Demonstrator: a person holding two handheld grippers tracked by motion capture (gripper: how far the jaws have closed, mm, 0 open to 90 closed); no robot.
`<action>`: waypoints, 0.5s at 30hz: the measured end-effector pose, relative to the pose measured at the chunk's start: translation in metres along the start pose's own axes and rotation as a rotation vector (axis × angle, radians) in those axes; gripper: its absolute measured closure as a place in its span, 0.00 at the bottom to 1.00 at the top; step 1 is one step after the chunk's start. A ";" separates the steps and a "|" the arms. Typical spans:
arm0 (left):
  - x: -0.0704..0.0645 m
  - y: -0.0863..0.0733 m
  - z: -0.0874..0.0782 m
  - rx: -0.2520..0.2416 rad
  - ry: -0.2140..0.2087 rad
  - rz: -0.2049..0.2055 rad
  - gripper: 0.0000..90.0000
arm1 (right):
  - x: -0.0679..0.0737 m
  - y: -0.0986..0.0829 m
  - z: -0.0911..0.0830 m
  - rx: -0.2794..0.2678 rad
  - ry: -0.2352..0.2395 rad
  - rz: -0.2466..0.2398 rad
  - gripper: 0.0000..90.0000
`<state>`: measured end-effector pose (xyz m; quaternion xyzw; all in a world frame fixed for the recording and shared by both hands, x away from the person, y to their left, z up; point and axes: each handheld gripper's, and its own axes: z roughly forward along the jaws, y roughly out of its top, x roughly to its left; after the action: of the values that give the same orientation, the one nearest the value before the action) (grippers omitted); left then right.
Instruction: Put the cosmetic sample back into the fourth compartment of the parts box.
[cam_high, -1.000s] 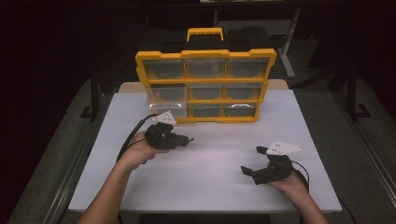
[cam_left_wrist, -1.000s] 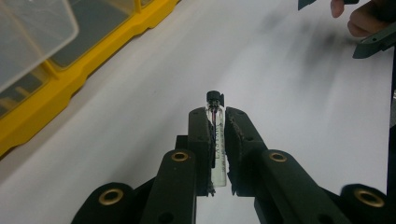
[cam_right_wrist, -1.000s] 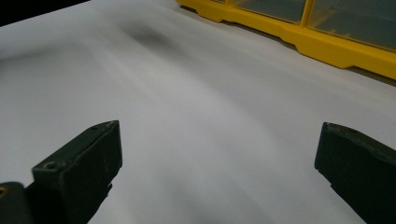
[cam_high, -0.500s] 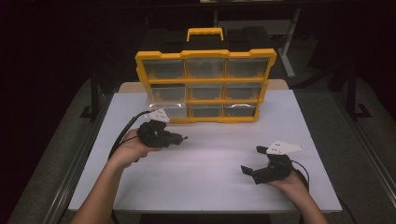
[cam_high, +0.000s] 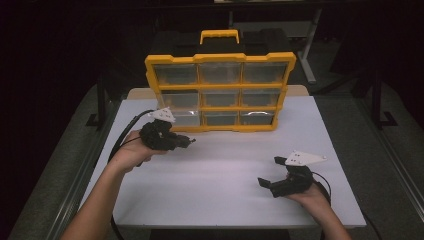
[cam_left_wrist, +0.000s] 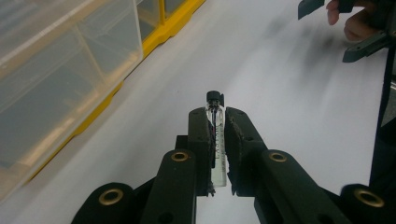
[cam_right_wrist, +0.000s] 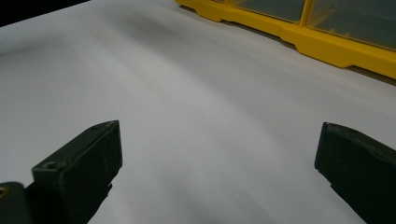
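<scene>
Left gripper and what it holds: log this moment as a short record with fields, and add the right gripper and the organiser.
left gripper: shut on a small clear vial with a black cap, cap pointing out past the jaw tips
left gripper place: above the white table, just in front of the organiser's lower left drawers
right gripper: open, jaws wide apart, holding nothing, low over the table near its front right
organiser: yellow frame, clear drawers, standing upright at the back of the table

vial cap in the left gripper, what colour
Black, on the clear vial; cap shows best in the left gripper view.
</scene>
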<state>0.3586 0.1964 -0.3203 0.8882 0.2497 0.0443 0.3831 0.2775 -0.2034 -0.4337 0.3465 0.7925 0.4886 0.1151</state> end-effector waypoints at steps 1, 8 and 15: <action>-0.001 0.001 0.000 -0.013 -0.002 -0.017 0.90 | 0.000 0.000 0.000 0.001 0.001 0.001 0.00; 0.002 0.008 -0.010 -0.007 -0.003 -0.005 0.90 | 0.000 0.000 0.000 0.004 0.001 0.001 0.00; 0.006 0.016 -0.022 -0.014 -0.022 -0.014 0.90 | -0.001 -0.001 0.000 0.003 0.005 0.003 0.00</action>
<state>0.3642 0.2046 -0.2944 0.8841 0.2514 0.0335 0.3925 0.2782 -0.2042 -0.4348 0.3465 0.7929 0.4885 0.1122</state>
